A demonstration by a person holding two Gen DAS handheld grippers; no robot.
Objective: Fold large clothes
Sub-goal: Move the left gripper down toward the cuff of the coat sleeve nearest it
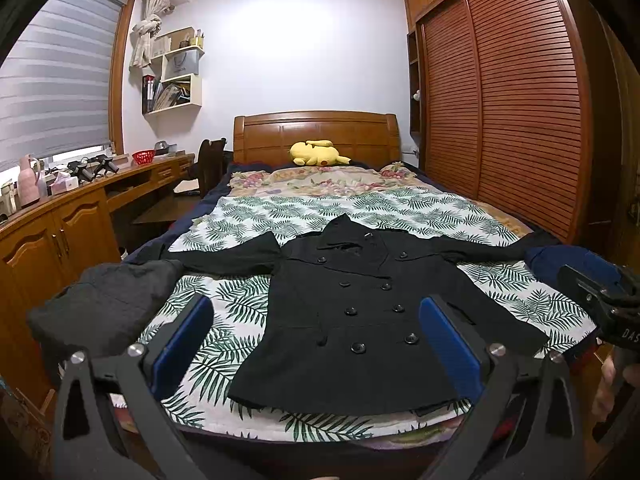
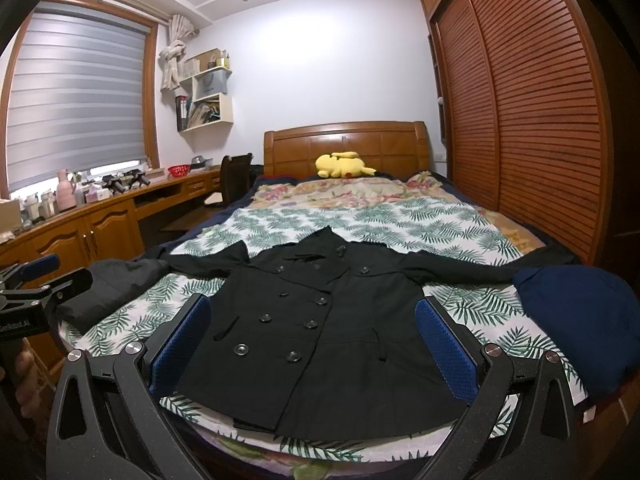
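A black double-breasted coat [image 1: 360, 312] lies flat and face up on the leaf-print bedspread [image 1: 248, 216], sleeves spread to both sides, hem toward me. It also shows in the right wrist view [image 2: 320, 320]. My left gripper [image 1: 316, 344] is open and empty, hovering above the hem at the foot of the bed. My right gripper [image 2: 312, 344] is open and empty, also above the hem. The right gripper's body shows at the right edge of the left wrist view [image 1: 600, 296], and the left gripper's body shows at the left edge of the right wrist view [image 2: 36, 288].
A dark grey garment [image 1: 104, 312] is piled at the bed's left corner, a navy garment [image 2: 580, 320] at the right corner. A yellow plush toy [image 1: 316, 154] lies by the headboard. A wooden desk [image 1: 80, 208] runs along the left, a slatted wardrobe [image 1: 520, 100] along the right.
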